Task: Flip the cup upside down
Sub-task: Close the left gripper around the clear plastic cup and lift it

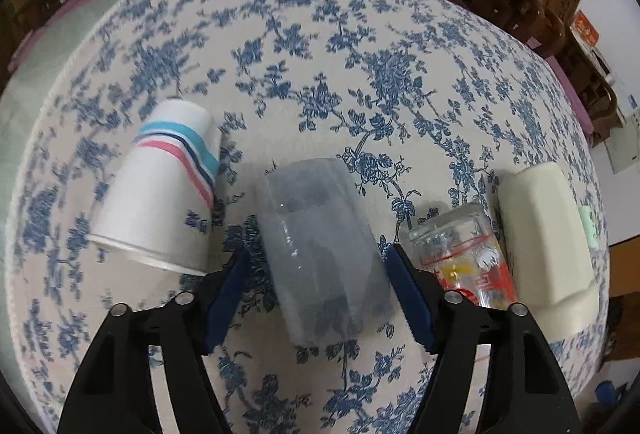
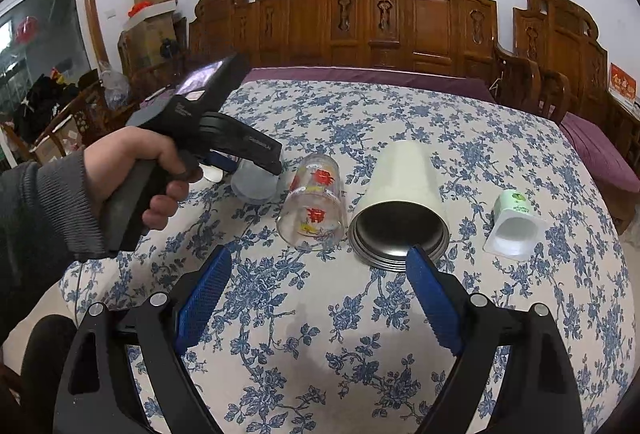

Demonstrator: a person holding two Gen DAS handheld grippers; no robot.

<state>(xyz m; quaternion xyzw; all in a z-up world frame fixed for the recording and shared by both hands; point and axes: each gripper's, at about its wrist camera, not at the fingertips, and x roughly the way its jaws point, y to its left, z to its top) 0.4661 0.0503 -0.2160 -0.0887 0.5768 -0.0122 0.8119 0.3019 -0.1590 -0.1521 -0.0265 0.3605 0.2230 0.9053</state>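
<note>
The left gripper [image 1: 320,282] is spreading its fingers around the light, slippery plastic cup [image 1: 320,246]; squeezing its middle looks best.

Tablecloth [image 2: 360,334]: white with blue flower print, is covering the tabletop.
Purple cloth [image 2: 360,76]: is showing under the tablecloth along the far edge.
Carved wooden bench [image 2: 420,18]: is standing behind the table against the white wall.
Wooden chair [image 2: 560,46]: is standing at the far right corner.
Cardboard boxes [image 2: 152,10]: are sitting stacked to the left of the bench.
Red sign [image 2: 622,86]: is leaning at far right; text unreadable.
</note>
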